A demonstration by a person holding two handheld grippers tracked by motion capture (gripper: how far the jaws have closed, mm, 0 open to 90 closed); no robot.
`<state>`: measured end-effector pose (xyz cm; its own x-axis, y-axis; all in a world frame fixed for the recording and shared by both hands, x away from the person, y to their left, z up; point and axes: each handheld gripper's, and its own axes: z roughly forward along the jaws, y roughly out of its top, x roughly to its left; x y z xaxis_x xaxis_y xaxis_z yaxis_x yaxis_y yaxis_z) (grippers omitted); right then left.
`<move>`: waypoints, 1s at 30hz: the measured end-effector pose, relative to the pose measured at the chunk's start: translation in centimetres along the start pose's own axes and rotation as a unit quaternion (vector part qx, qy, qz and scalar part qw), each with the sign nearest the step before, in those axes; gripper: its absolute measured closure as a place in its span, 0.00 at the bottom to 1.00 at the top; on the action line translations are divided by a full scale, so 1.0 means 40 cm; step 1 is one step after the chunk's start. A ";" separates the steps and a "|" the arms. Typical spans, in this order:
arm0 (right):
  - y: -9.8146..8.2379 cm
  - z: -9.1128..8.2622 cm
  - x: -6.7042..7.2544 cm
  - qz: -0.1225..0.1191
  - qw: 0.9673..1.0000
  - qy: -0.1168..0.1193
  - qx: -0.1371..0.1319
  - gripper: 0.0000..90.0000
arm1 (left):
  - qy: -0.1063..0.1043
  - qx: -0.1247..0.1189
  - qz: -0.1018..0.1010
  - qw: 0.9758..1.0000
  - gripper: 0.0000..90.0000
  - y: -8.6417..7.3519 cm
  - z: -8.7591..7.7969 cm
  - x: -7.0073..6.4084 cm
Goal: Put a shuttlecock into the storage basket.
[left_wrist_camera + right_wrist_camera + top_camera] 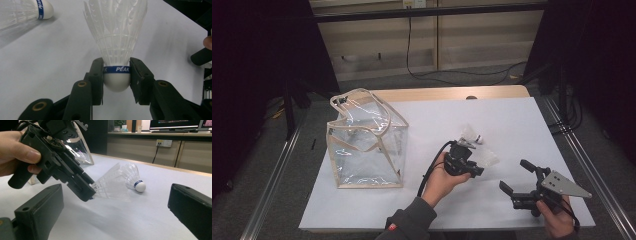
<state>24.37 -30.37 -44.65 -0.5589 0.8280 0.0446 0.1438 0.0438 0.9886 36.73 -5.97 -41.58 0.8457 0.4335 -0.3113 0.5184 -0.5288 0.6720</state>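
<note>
The second shuttlecock (30, 11) is cut off by the frame's edge, its feathers perhaps blurred.

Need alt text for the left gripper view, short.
The left gripper with two black jaws clamps a white feathered shuttlecock by its round cork base, at a blue band reading PEAK, feathers pointing away from the camera. A second white shuttlecock with a blue band lies on the white table surface at upper left.
</note>
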 end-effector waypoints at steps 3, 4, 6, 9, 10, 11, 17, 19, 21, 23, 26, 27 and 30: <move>0.000 0.002 0.001 -0.002 1.000 0.003 0.002 0.00 | 0.004 0.007 -0.001 1.000 0.73 -0.001 -0.015 0.005; 0.000 0.003 0.001 -0.002 1.000 0.003 0.002 0.00 | 0.003 0.008 0.000 1.000 0.73 0.000 -0.021 0.008; 0.000 0.003 0.001 0.000 1.000 0.003 0.002 0.00 | 0.001 0.007 -0.003 1.000 0.73 0.001 -0.031 0.011; -0.001 0.004 0.000 -0.002 1.000 0.003 0.001 0.00 | 0.002 0.010 0.000 1.000 0.73 0.005 -0.049 0.015; -0.001 0.004 0.000 -0.001 1.000 0.003 0.001 0.00 | 0.001 0.009 -0.002 1.000 0.73 0.006 -0.055 0.015; -0.001 0.004 -0.001 -0.002 1.000 0.003 0.001 0.00 | 0.000 0.009 -0.001 1.000 0.73 0.007 -0.059 0.016; -0.002 0.010 0.002 -0.001 1.000 0.006 0.004 0.00 | 0.001 0.013 -0.003 1.000 0.73 0.010 -0.086 0.019; -0.001 0.012 0.003 0.001 1.000 0.006 0.003 0.00 | -0.002 0.013 -0.002 1.000 0.73 0.012 -0.093 0.021; 0.000 0.015 0.002 -0.001 1.000 0.007 0.001 0.00 | -0.005 0.012 -0.006 1.000 0.73 0.013 -0.100 0.023; 0.000 0.016 0.005 0.002 1.000 0.009 0.003 0.00 | -0.002 0.013 -0.007 1.000 0.73 0.014 -0.105 0.024; 0.000 0.016 0.006 0.002 1.000 0.010 0.003 0.00 | -0.001 0.014 -0.005 1.000 0.73 0.017 -0.110 0.026; 0.000 0.015 0.005 0.002 1.000 0.009 0.003 0.00 | 0.001 0.015 -0.005 1.000 0.73 0.018 -0.112 0.026; -0.001 0.014 0.002 0.000 1.000 0.007 0.002 0.00 | 0.002 0.017 -0.003 1.000 0.73 0.021 -0.118 0.028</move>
<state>24.79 -29.98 -44.76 -0.5700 0.8202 0.0475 0.1481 0.0457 0.9879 37.52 -2.50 -38.19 0.8423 0.4398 -0.3116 0.5269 -0.5505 0.6475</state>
